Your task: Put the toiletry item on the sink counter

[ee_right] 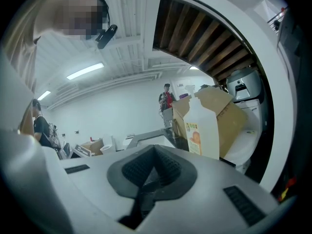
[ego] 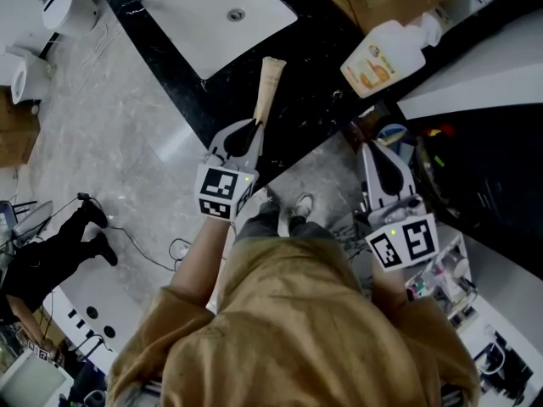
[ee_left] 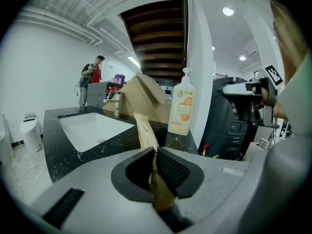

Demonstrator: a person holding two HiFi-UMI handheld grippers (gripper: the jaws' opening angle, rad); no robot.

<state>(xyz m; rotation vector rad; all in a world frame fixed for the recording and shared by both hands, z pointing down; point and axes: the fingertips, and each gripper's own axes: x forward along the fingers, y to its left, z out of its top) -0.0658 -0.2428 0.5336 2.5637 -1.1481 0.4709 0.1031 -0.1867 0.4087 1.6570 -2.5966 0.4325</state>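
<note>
counter point(ego: 197, 100): glossy black veined stone | basin point(ego: 204, 24): smooth white | tube point(ego: 267, 83): matt beige | bottle point(ego: 382, 58): white plastic

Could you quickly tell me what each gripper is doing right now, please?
Left gripper: closed on the beige tube.
Right gripper: closed, holding nothing.

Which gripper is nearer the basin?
Left. The left gripper, shut on the tube, is at the counter edge just short of the basin; the right gripper is farther off, toward the bottle.

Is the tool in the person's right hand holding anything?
No: the right gripper has its jaws pressed together with nothing between them; the beige tube is in the left gripper.
</note>
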